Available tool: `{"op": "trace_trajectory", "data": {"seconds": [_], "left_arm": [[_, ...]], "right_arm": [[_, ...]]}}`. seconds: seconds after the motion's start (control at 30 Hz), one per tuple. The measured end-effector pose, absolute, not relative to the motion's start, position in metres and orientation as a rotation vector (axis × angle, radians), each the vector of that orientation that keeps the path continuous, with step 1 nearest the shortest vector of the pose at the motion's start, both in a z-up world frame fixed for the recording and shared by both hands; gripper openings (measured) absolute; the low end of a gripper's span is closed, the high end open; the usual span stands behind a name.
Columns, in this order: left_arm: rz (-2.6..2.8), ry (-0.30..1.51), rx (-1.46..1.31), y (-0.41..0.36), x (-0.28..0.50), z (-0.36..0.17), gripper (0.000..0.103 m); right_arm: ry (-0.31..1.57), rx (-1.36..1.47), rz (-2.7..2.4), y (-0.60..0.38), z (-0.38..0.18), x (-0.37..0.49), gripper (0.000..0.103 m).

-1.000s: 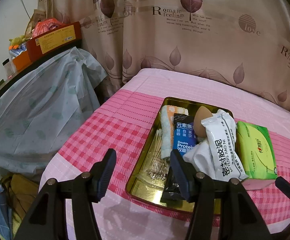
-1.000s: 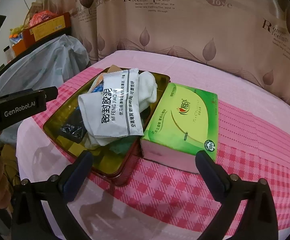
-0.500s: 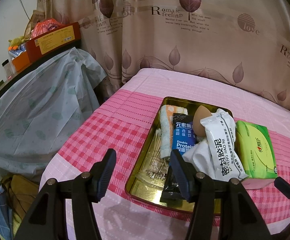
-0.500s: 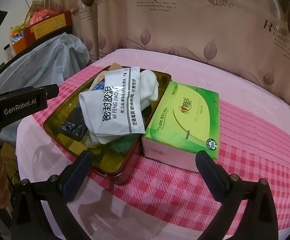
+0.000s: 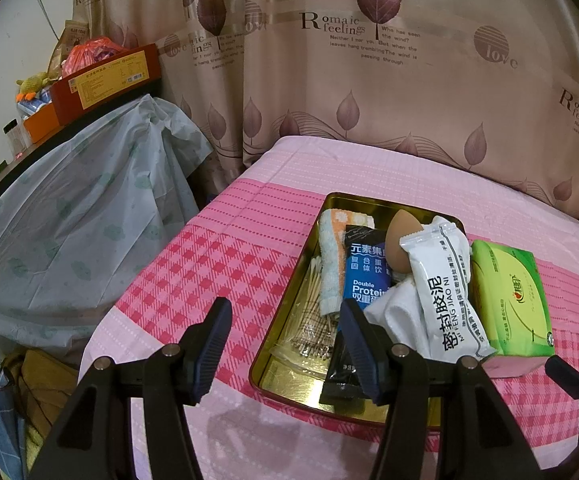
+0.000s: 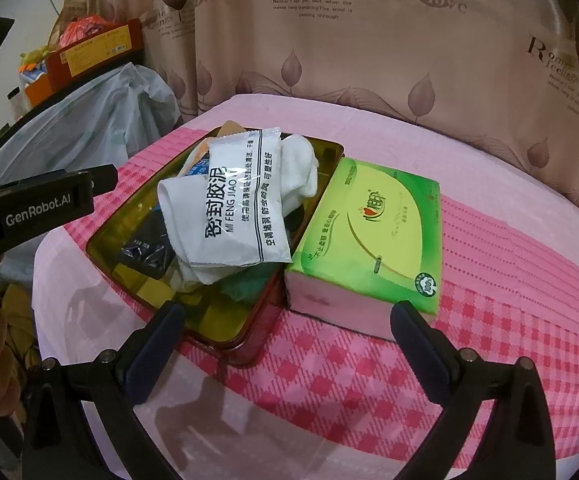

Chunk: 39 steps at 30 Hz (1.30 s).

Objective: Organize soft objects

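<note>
Green tissue pack (image 6: 373,236) lies just right of gold tray (image 6: 249,332), touching it, long axis running away from right gripper (image 6: 285,336). Fingers wide, empty; nearer than left gripper (image 5: 285,344), likewise wide, empty.

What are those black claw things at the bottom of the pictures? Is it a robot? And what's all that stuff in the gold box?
It's no robot. A person holds one pinching tool in each hand, and a small camera on each tool looks out along its two fingers. One picture comes from the left gripper, the other from the right gripper. Both are open and hold nothing.

They point at a table with a pink checked cloth. On it sits a gold tin tray holding a white packet, a white cloth, a striped towel, a blue packet, a tan egg-shaped sponge, cotton swabs and a black packet. Beside the tray lies a green pack of tissues.
</note>
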<state>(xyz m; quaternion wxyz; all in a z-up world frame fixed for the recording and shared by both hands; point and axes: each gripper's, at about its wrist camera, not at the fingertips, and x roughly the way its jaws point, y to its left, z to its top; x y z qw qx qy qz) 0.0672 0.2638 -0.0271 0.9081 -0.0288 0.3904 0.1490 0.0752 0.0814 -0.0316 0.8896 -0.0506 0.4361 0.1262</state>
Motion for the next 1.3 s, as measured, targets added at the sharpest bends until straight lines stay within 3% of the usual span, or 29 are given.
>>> {"op": "trace_trajectory", "data": {"seconds": [1.3], "left_arm": [[0.288, 0.796, -0.042, 0.2598, 0.0667, -0.0269, 0.058]], "right_arm": [[0.921, -0.112, 0.263, 0.0878, -0.0362, 0.0743, 0.102]]}}
